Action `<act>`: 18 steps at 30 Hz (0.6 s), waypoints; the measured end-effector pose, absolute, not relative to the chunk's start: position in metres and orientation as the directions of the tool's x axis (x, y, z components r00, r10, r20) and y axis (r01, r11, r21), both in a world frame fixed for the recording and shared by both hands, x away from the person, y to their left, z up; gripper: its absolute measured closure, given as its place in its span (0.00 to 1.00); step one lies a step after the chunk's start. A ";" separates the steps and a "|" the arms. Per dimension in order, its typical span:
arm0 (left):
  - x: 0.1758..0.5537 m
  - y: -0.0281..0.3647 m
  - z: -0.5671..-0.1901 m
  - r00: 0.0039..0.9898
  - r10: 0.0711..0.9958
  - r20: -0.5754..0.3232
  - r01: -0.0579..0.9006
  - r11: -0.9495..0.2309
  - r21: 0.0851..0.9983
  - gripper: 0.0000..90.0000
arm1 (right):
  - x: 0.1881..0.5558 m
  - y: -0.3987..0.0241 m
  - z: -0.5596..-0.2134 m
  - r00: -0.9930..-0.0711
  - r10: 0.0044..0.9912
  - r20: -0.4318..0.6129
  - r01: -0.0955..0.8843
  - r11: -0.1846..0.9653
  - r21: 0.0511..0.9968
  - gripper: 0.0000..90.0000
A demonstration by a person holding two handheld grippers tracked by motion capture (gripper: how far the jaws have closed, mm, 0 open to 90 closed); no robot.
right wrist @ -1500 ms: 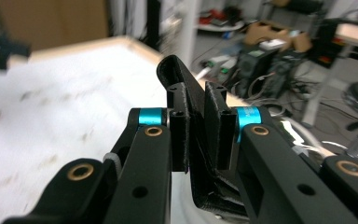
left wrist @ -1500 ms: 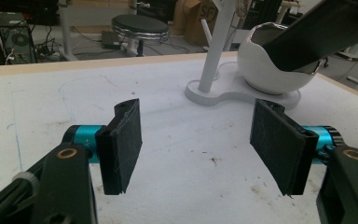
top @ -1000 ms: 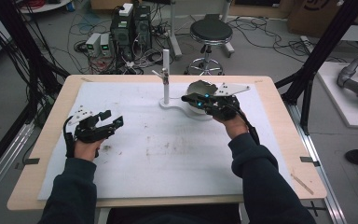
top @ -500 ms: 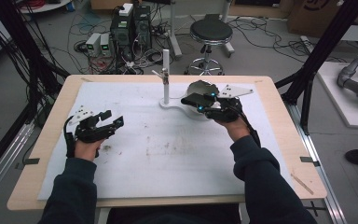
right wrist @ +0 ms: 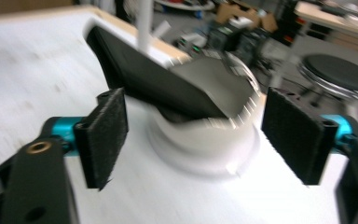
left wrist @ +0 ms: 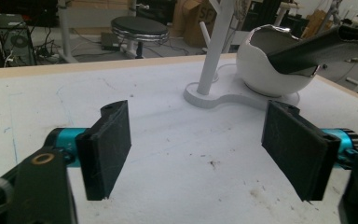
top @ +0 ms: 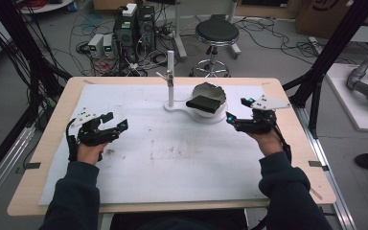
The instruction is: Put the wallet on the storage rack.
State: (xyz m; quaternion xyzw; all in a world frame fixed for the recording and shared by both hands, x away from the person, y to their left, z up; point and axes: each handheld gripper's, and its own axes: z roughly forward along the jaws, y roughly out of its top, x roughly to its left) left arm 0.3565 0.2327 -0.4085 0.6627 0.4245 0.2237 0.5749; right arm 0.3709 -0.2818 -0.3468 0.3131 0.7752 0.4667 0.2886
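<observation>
A flat black piece (top: 205,102) lies tilted in a white, egg-shaped bowl (top: 212,110) with a jagged rim, one end down inside and the other jutting out over the rim toward the white post (top: 170,79). Bowl and post share a white base plate (top: 182,109) at the far middle of the counter (top: 48,139), which is covered by a white sheet (top: 172,153).

The right tool (top: 239,111) sits just right of the bowl, on the sheet, with its jaws spread wide and nothing between them; they have just been opening, and the black piece rests in the bowl apart from the pads. In the right gripper view the bowl and the piece sit ahead of the pads (right wrist: 103,135), blurred. The left tool (top: 111,123) rests well apart at the left of the sheet, jaws also wide and empty, having opened a little further; its view looks across the bare sheet toward the post and bowl.

The likely risk lies in how the piece sits. It leans on a broken rim with a good part overhanging, so it may slide or tip out onto the base plate if the bowl is jolted. The right tool is near enough that a careless swing of the hand could knock the bowl or catch the jutting end. The thin post beside the bowl could also be struck by any reach across it.
</observation>
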 end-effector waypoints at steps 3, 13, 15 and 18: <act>0.357 0.231 -0.407 0.540 0.821 -0.186 0.306 0.014 0.952 0.24 | 0.361 -0.302 -0.358 -0.612 0.779 -0.136 0.260 0.360 0.896 0.24; 0.356 0.227 -0.407 0.558 0.814 -0.165 0.309 -0.019 0.951 0.24 | 0.340 -0.338 -0.388 -0.522 0.850 -0.072 0.337 0.283 0.898 0.23; 0.356 0.226 -0.406 0.560 0.812 -0.162 0.305 -0.020 0.952 0.24 | 0.338 -0.340 -0.391 -0.520 0.851 -0.071 0.354 0.290 0.889 0.23; 0.354 0.225 -0.405 0.566 0.809 -0.159 0.303 -0.025 0.953 0.24 | 0.338 -0.341 -0.390 -0.514 0.853 -0.088 0.345 0.299 0.889 0.23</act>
